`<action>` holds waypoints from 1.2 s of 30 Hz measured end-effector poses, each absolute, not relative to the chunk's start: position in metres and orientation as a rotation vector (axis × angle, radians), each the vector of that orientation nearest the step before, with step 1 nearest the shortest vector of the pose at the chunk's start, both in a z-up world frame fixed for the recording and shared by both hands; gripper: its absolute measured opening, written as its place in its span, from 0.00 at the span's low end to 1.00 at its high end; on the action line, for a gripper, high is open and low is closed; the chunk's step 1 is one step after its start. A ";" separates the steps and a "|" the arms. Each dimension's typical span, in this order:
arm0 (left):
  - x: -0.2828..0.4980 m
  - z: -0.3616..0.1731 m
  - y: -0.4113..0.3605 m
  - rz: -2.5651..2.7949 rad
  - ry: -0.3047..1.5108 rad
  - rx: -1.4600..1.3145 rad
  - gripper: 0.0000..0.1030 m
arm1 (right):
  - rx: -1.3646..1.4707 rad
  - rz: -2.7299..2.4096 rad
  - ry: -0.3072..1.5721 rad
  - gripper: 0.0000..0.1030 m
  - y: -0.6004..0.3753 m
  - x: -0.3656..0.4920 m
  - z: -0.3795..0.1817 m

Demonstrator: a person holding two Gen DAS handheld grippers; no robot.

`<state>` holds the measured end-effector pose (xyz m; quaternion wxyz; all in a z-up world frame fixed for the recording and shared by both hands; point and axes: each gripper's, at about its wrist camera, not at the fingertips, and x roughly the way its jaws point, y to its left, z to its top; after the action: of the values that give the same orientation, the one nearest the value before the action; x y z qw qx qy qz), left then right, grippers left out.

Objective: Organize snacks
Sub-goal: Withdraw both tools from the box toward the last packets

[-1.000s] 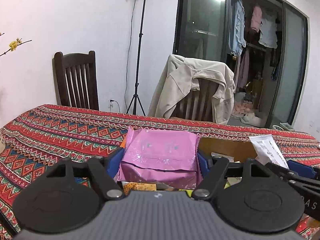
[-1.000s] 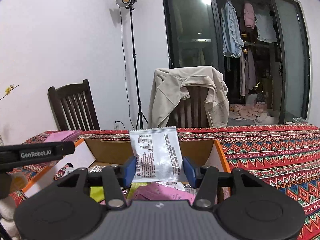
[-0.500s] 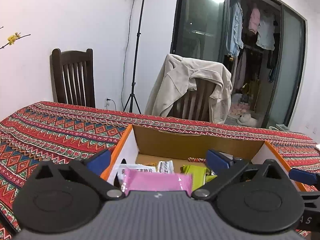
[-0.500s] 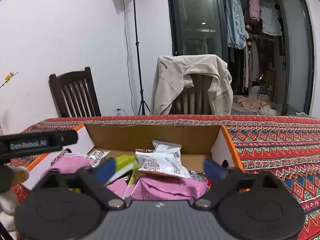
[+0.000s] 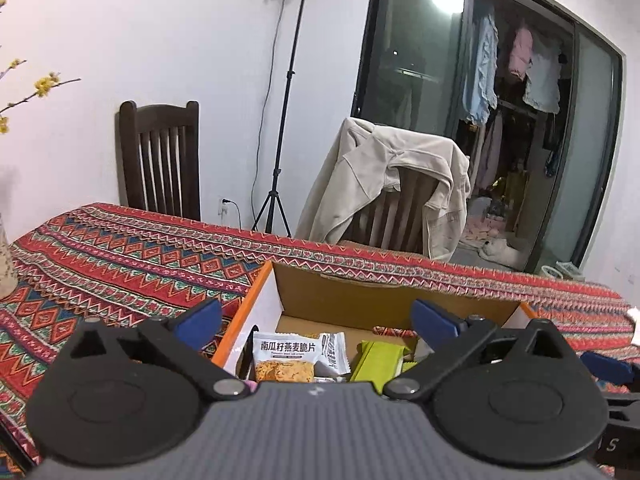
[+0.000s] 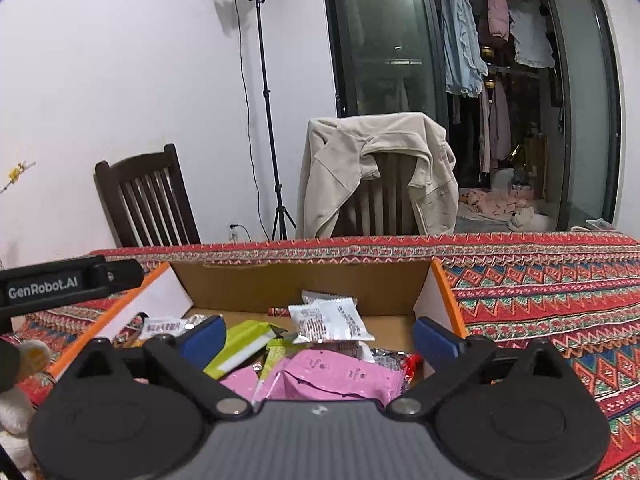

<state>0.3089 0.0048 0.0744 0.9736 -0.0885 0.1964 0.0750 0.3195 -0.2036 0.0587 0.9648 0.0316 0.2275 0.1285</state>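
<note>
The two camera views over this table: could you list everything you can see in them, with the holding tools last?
cardboard box: one, brown, orange rim, on the table
snack packets: several; white, green, pink; in the box
tablecloth: one, red patterned, covering the table
dark chair: one, behind the table, left
jacket: one, beige, draped over a second chair
light stand: one, black, by the wall
hanging clothes: several, behind glass doors
left tongs: open, empty, above the box
right tongs: opening, empty, above the box
</note>
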 end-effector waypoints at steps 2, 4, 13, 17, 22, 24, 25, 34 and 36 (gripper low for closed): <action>0.302 0.082 0.005 0.143 0.406 -0.199 1.00 | 0.071 0.256 0.467 0.98 -0.206 0.314 0.065; 0.295 0.088 0.006 0.128 0.416 -0.204 1.00 | 0.077 0.252 0.475 0.98 -0.208 0.308 0.070; 0.252 0.089 0.013 0.095 0.461 -0.159 1.00 | 0.032 0.245 0.517 0.99 -0.226 0.272 0.073; 0.235 0.076 0.018 0.089 0.501 -0.126 1.00 | -0.003 0.252 0.552 0.99 -0.231 0.255 0.061; 0.216 0.055 0.021 0.093 0.547 -0.092 1.00 | -0.063 0.252 0.609 0.99 -0.231 0.241 0.038; 0.211 0.045 0.025 0.093 0.561 -0.099 1.00 | -0.083 0.249 0.637 0.99 -0.228 0.239 0.029; 0.209 0.040 0.027 0.089 0.567 -0.110 1.00 | -0.085 0.250 0.654 0.99 -0.226 0.239 0.025; 0.210 0.017 0.042 0.073 0.563 -0.152 1.00 | -0.095 0.268 0.726 0.99 -0.196 0.249 0.003; 0.211 0.015 0.045 0.072 0.570 -0.165 1.00 | -0.092 0.266 0.737 0.98 -0.193 0.253 -0.003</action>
<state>0.2106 0.0447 0.0147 0.9557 -0.0814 0.2806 0.0353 0.2527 -0.1928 -0.0033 0.9233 -0.0449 0.3588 0.1294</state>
